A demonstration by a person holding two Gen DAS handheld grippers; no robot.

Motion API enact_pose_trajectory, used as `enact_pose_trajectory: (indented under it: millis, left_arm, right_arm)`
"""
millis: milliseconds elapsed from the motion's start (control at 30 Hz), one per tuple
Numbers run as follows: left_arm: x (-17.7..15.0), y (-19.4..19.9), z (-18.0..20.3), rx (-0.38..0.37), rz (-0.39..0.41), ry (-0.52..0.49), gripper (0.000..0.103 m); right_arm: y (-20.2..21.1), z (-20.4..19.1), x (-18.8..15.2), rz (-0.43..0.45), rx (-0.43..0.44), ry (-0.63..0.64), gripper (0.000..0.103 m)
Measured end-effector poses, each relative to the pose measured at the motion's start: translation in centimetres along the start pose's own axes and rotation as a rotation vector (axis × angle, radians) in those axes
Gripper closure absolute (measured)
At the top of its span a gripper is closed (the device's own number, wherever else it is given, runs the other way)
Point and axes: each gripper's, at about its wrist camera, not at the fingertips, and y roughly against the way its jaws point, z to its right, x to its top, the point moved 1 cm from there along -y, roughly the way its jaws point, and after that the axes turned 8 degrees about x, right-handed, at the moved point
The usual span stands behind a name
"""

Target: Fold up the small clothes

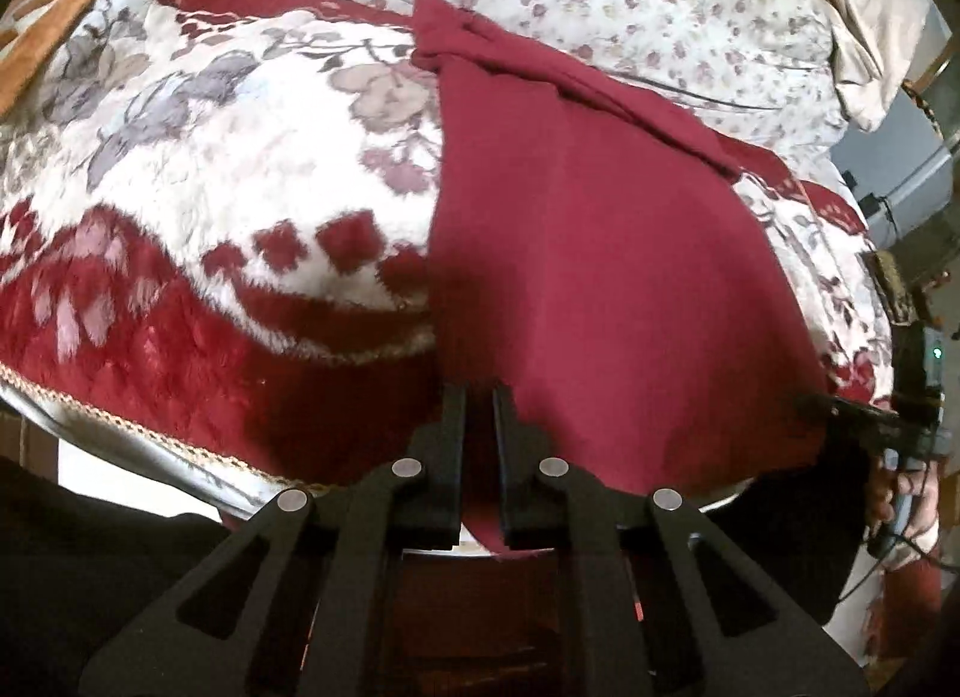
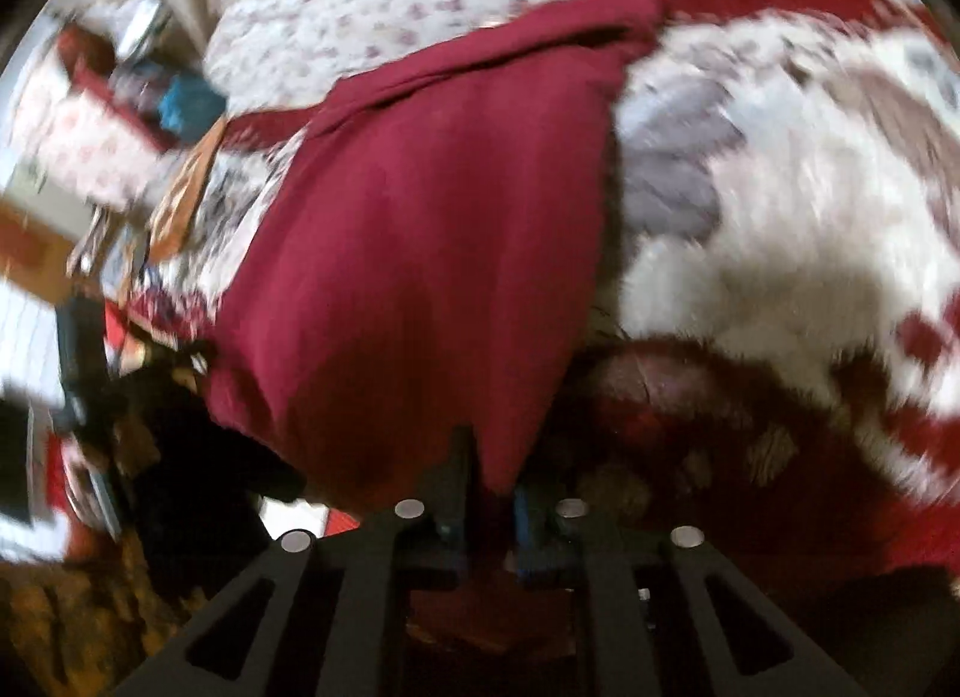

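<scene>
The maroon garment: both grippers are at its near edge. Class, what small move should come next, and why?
Probably lift the near edge and carry it toward the far end. The left gripper and right gripper are each shut on a near corner of the maroon garment, which lies spread flat on the floral blanket, not yet folded.

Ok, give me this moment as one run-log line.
step: fold start | left gripper: shut on red garment near corner | right gripper: shut on other near corner | garment far end: on floral blanket
</scene>
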Motion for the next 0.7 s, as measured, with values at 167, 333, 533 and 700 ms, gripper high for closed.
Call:
enact_pose_trajectory:
  millis: [167,333,533,700]
  left_arm:
    - [0.0,-0.1,-0.3,0.049,0.015,0.012,0.063]
    - [-0.6,-0.8,0.6,0.085,0.003,-0.019,0.056]
    - [-0.9,-1.5,1.1,0.110,-0.003,-0.039,0.056]
    - [-1.2,-1.9,1.4,0.110,-0.025,-0.043,0.056]
  right_arm:
    - [-0.6,-1.3,-0.8,-0.048,-0.027,0.067,0.051]
    - [-2.0,-1.4,-1.2,-0.080,-0.022,0.083,0.051]
    - [-2.1,-1.5,-0.9,-0.088,-0.021,0.095,0.060]
    - [-2.0,-1.5,-0.8,-0.091,-0.015,0.098,0.060]
